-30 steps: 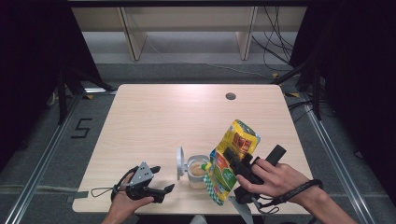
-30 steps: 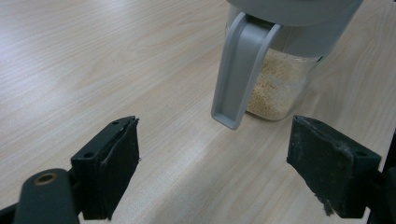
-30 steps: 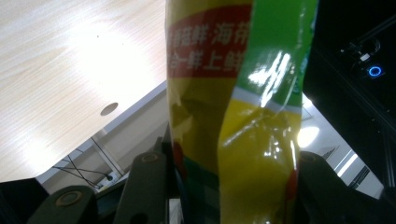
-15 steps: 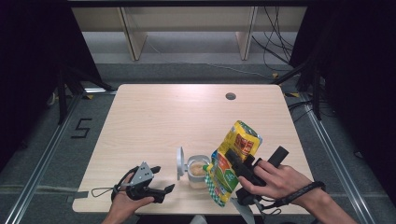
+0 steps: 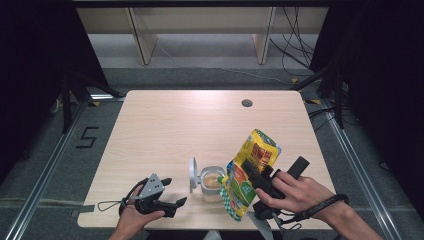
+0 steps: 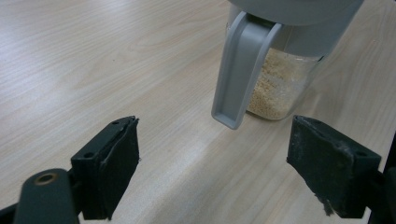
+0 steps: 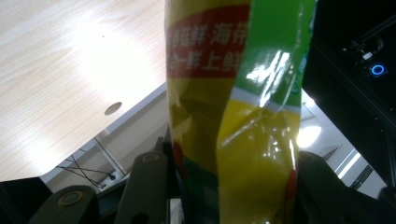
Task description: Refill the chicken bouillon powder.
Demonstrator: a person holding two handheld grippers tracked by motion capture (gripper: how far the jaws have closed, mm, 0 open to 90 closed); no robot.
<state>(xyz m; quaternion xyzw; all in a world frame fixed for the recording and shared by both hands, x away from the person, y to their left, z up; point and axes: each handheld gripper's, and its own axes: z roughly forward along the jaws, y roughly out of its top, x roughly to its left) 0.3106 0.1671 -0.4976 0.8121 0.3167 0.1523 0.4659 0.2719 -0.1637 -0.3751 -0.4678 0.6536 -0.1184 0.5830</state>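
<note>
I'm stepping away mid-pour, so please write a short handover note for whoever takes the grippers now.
Right gripper: shut on the yellow-green bag, held tilted with its lower end over the jar.
Left gripper: open, holding nothing, resting at the near edge of the table, jaws facing the jar.
Jar: stands near the front edge, grey lid flipped up on its left side; pale grains fill its lower part.
Done: jar opened, bag brought to it, some grains inside.
Left: probably finish the pour, set the bag down, close the lid. How much remains in the bag can't be told.
</note>
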